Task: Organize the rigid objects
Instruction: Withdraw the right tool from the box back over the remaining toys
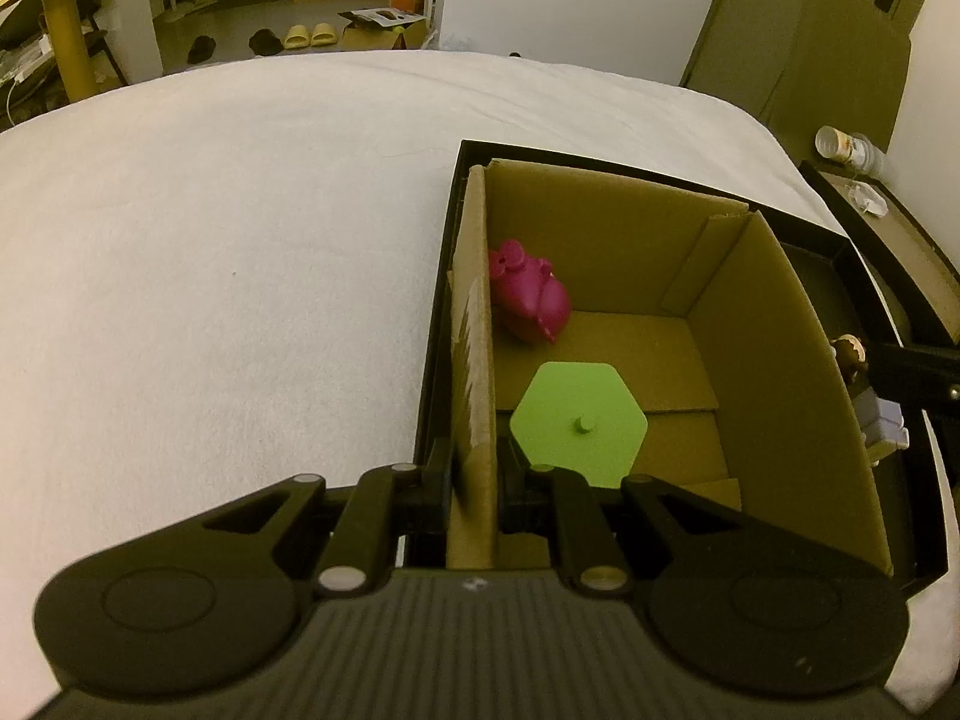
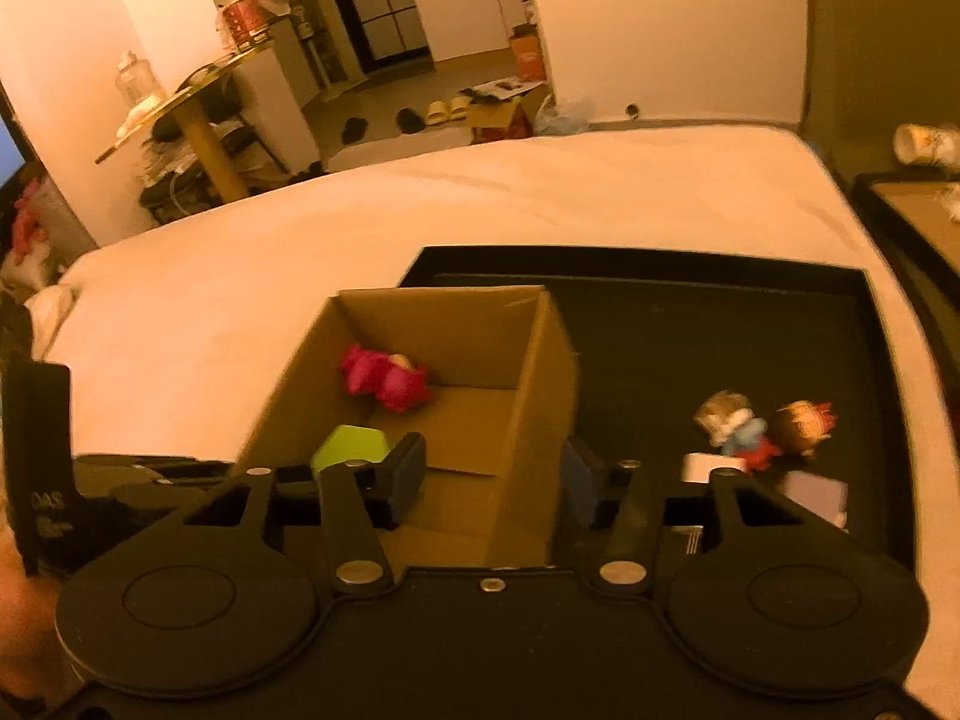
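Note:
A brown cardboard box [image 1: 606, 228] stands in a black tray [image 1: 438, 312] on a white bed. Inside the box lie a pink toy [image 1: 528, 294] and a flat green hexagon [image 1: 579, 420] with a small peg. My left gripper [image 1: 474, 462] is shut on the box's left wall, one finger on each side. In the right wrist view the box [image 2: 498, 372] holds the pink toy [image 2: 384, 381] and the green piece [image 2: 348, 447]. My right gripper [image 2: 493, 480] is open and straddles the box's right wall, and its pads do not press it.
Two small figurines [image 2: 729, 420] [image 2: 801, 426], a white piece [image 2: 702, 468] and a pale lilac block [image 2: 819, 495] lie on the tray floor [image 2: 690, 330] right of the box. White bedding [image 1: 210, 240] spreads to the left. A dark bedside table [image 1: 888, 210] stands far right.

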A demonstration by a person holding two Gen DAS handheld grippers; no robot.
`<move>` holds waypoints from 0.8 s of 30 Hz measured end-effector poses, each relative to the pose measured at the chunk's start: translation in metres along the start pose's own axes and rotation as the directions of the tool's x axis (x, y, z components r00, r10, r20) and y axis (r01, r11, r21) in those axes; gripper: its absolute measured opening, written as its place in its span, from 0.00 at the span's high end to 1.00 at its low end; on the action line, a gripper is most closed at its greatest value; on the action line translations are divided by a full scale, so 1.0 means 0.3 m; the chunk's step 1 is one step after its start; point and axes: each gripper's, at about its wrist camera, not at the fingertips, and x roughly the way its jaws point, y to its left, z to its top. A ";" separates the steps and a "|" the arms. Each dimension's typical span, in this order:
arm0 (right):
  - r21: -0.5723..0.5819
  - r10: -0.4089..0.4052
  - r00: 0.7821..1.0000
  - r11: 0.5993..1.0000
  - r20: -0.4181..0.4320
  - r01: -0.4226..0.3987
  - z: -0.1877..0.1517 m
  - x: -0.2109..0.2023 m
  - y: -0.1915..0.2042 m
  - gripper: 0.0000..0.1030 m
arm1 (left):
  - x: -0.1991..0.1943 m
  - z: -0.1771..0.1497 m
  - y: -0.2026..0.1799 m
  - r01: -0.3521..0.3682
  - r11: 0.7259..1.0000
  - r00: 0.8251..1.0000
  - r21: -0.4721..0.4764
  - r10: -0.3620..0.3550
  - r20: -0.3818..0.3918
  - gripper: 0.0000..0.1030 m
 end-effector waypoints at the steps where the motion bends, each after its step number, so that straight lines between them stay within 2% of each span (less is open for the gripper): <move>1: 0.003 -0.005 1.000 1.000 0.001 0.005 -0.004 -0.003 -0.010 0.48 | 0.001 0.000 -0.002 -0.001 1.000 1.000 0.001 0.001 0.000 0.89; 12: 0.065 -0.085 0.996 0.994 0.006 0.085 -0.036 -0.031 -0.144 0.43 | 0.002 0.001 -0.022 -0.019 1.000 1.000 0.016 0.019 -0.002 0.89; 24: 0.123 -0.170 0.985 0.978 -0.008 0.170 -0.064 -0.030 -0.253 0.26 | -0.001 0.001 -0.018 -0.019 1.000 1.000 0.015 0.019 -0.002 0.89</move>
